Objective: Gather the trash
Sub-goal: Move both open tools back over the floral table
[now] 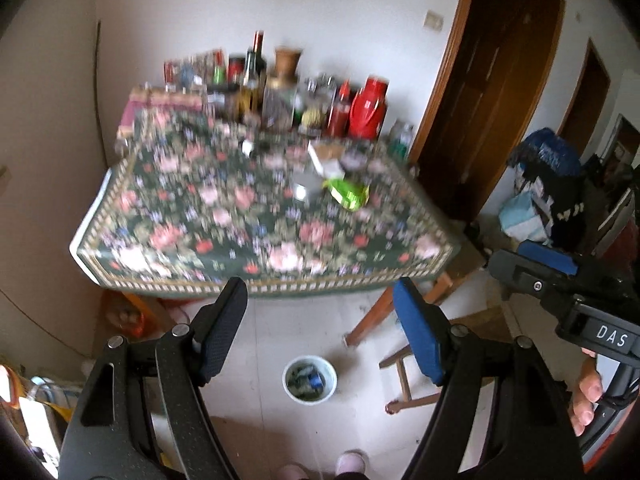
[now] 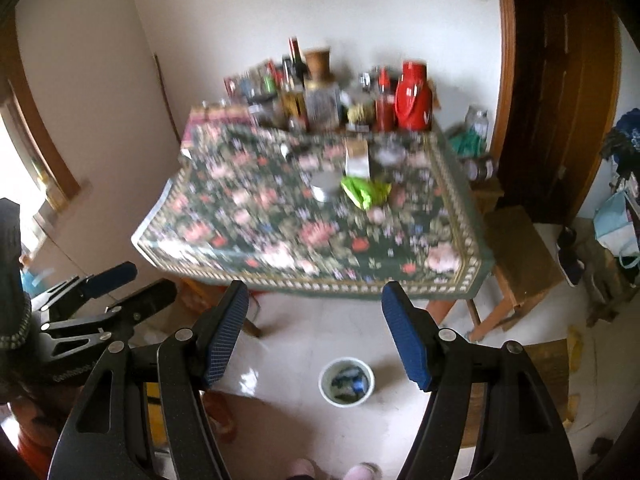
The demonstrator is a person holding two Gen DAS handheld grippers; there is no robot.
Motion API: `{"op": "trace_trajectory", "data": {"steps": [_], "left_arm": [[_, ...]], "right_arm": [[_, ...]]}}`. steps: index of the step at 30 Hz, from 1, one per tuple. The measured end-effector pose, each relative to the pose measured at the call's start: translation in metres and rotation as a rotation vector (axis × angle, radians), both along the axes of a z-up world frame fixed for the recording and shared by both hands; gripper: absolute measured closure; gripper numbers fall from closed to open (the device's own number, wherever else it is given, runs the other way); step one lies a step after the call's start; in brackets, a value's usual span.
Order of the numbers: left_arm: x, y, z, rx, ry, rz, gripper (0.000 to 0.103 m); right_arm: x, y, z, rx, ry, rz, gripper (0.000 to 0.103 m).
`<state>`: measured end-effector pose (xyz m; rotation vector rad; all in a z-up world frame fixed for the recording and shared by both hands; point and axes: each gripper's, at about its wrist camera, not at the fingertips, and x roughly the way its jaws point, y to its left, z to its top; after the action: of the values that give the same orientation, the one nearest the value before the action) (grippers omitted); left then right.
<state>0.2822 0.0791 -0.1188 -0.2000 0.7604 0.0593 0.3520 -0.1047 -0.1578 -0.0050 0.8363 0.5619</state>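
Right wrist view: the green wrapper (image 2: 366, 192), seemingly crumpled, is seen ahead of and beyond the right gripper (image 2: 314, 332), nearer than the left gripper (image 1: 320, 330); both are held open, empty.

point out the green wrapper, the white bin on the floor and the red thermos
green wrapper (image 2: 366, 192), right wrist view, middle of the crumpled plastic
white bin (image 2: 346, 381), right wrist view, on its contents just inside the rim
red thermos (image 1: 369, 107), left wrist view, middle of its body
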Motion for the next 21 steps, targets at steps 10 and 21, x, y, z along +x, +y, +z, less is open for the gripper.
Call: {"op": "trace_trajectory", "data": {"steps": [10, 21], "left_arm": [[-0.056, 0.005, 0.094, 0.033, -0.191, -0.038, 0.027], [-0.090, 0.017, 0.122, 0.055, -0.304, -0.067, 0.014]], "right_arm": [[-0.054, -0.006, 0.089, 0.048, -0.174, -0.057, 0.037], [-0.089, -0.005, 0.117, 0.043, -0.308, -0.130, 0.029]]}}
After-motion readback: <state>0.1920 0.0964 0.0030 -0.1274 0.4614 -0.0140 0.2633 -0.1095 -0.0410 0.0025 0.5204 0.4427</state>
